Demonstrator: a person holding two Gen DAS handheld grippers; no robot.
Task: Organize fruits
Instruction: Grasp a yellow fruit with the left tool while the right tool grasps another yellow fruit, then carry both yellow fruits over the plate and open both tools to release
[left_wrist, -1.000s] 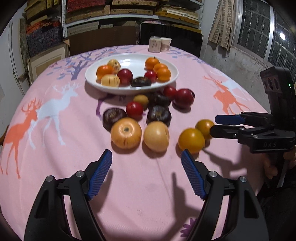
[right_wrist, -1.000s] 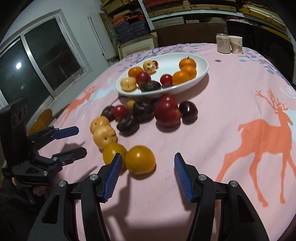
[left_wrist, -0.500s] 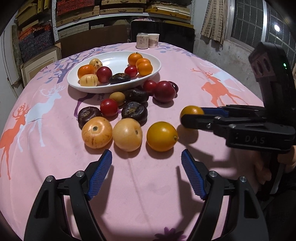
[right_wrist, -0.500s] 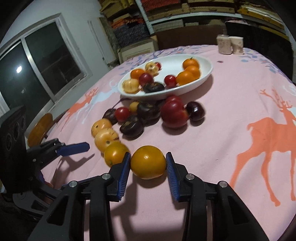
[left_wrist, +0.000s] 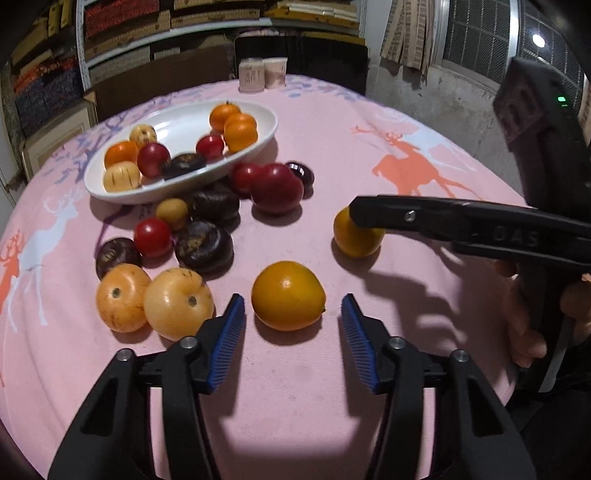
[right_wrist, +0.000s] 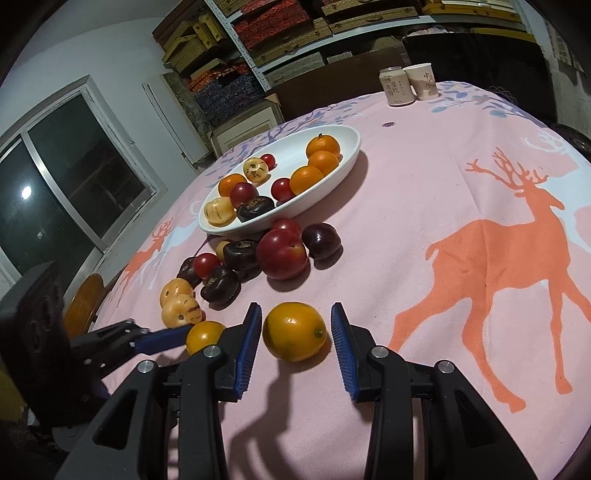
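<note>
1. Left wrist view: your left gripper (left_wrist: 291, 325) is closing around the near orange fruit (left_wrist: 288, 295), which sits on the pink tablecloth (left_wrist: 369, 147) between the blue pads (left_wrist: 227, 339). A sliver of cloth shows on each side, so nothing is gripped yet. Keep the fruit centred and squeeze at its widest part, gently, since it looks smooth and apt to roll.
2. Same view: the tan fruit (left_wrist: 179, 302) lies just beside the left pad at 9 o'clock; keep that pad off it. The white dish (left_wrist: 177, 192) waits at 11 o'clock, with loose fruit in between.
3. Right wrist view: your right gripper (right_wrist: 295, 332) stands narrow around the second orange fruit (right_wrist: 294, 331). I cannot tell if the pads touch it, so confirm the bite before lifting.
4. Same view: the dish (right_wrist: 343, 162) lies at 12 o'clock beyond the red plum (right_wrist: 282, 254); I judge a lift over the pile safest.
</note>
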